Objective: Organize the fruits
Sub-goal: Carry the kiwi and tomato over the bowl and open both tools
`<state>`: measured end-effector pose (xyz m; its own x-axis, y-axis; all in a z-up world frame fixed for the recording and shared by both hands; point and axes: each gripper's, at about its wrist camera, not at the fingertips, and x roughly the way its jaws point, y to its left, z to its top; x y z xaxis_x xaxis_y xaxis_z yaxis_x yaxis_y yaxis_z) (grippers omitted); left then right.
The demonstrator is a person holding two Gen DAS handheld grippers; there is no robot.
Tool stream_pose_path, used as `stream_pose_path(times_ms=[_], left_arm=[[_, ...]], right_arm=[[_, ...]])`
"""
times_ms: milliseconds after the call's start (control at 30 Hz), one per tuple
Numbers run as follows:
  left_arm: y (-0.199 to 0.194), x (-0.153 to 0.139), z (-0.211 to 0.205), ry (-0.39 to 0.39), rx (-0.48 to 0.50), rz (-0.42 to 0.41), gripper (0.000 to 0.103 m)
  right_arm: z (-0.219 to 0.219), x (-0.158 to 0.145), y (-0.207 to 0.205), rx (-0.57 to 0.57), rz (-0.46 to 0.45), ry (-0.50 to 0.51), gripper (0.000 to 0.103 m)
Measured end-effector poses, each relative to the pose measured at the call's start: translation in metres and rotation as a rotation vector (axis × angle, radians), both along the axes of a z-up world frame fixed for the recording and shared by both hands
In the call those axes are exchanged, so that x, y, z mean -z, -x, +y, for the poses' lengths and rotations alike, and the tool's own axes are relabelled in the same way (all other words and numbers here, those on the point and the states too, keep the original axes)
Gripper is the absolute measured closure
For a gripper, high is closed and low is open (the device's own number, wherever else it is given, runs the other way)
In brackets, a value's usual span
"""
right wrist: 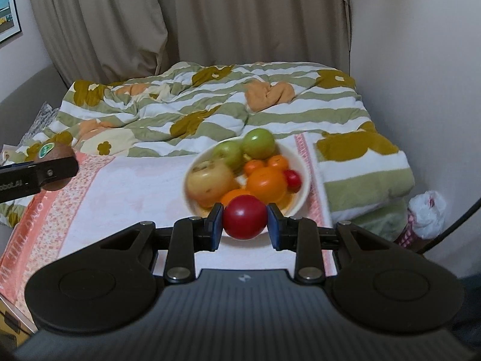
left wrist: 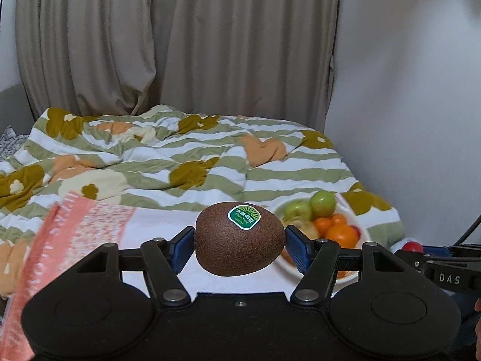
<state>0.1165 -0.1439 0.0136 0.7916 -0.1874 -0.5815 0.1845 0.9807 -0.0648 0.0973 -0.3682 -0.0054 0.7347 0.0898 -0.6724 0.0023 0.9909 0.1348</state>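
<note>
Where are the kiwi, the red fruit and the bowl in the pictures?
kiwi [left wrist: 240, 237]: left wrist view, brown skin below the sticker.
red fruit [right wrist: 245, 217]: right wrist view, middle of its front.
bowl [right wrist: 302, 188]: right wrist view, bare right rim.

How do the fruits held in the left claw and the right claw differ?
The kiwi in the left claw is brown, oval and rough-skinned, with a green sticker; the red fruit in the right claw is round, smooth, glossy and unlabelled. The kiwi needs a wider jaw opening than the red fruit. Both are pinched by their sides between blue pads, outside the white bowl.
</note>
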Motion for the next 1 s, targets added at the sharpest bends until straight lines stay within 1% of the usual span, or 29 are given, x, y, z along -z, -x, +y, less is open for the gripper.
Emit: stream_pose_path(times_ms=[200, 400, 533, 767, 1000], left_arm=[[-0.028, 0.008, -0.049, 0.006, 0.026, 0.021, 0.034], [-0.060, 0.024, -0.086, -0.020, 0.072, 0.049, 0.034], [-0.081, 0.039, -0.105, -0.051, 0.110, 0.071, 0.034], [-0.118, 0.066, -0.131, -0.114, 0.172, 0.120, 0.034], [-0.138, 0.083, -0.147, -0.148, 0.226, 0.151, 0.034]], right_arm=[[-0.040, 0.004, -0.023, -0.010, -0.001, 0.013, 0.057], [-0.069, 0.012, -0.045, 0.008, 0.011, 0.004, 0.057], [-0.082, 0.021, -0.060, 0.028, 0.026, -0.003, 0.057], [-0.095, 0.031, -0.079, 0.044, 0.049, -0.018, 0.057], [-0.099, 0.040, -0.095, 0.065, 0.072, -0.031, 0.057]])
